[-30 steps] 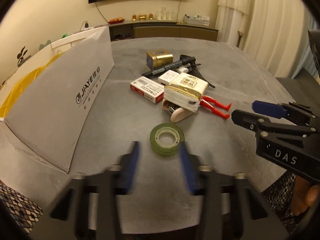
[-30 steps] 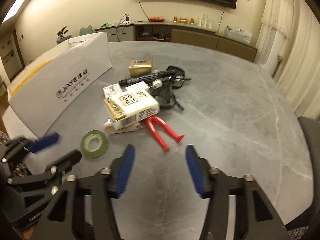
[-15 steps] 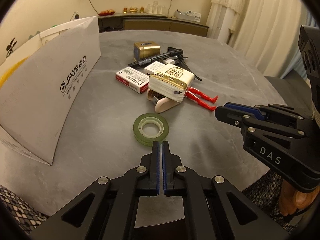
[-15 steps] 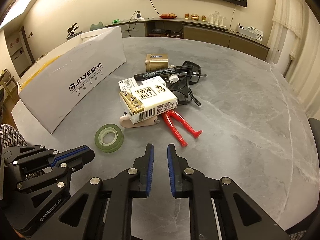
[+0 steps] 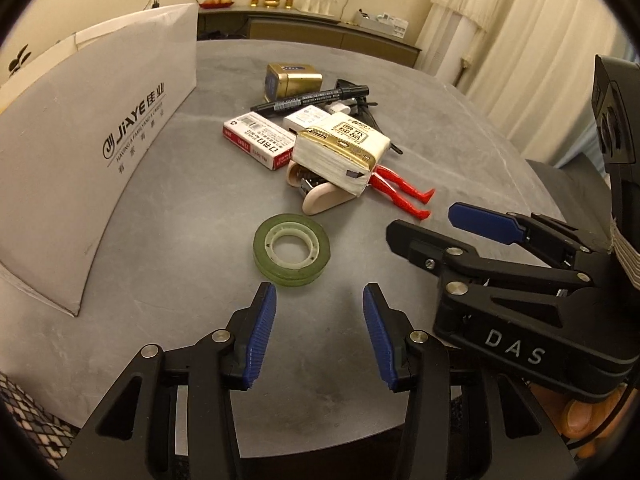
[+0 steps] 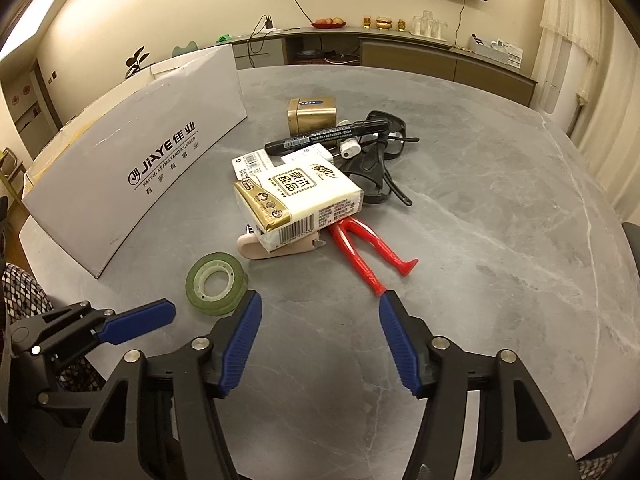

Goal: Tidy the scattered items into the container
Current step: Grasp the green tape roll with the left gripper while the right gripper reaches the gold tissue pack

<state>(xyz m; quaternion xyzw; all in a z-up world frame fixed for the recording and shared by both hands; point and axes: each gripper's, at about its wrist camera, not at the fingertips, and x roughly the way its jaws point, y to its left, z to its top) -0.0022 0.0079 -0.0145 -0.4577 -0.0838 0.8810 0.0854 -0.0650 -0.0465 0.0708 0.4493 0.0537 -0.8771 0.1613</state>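
Observation:
A green tape roll lies flat on the grey table, just ahead of my open, empty left gripper; it also shows in the right wrist view. Behind it is a pile: a tissue pack on a beige stapler, red-handled pliers, a red and white staple box, a black marker, a gold tin and black glasses. My right gripper is open and empty, short of the pliers. The white JIAYE box stands on the left.
The round table's near edge runs under both grippers. The right gripper's body sits to the right of the tape in the left wrist view. A sideboard lines the far wall, curtains hang on the right.
Both grippers were shut half a second ago and are open again now, as they were a second ago. Both have moved a little closer to the items; the tape now lies just ahead of the left fingers.

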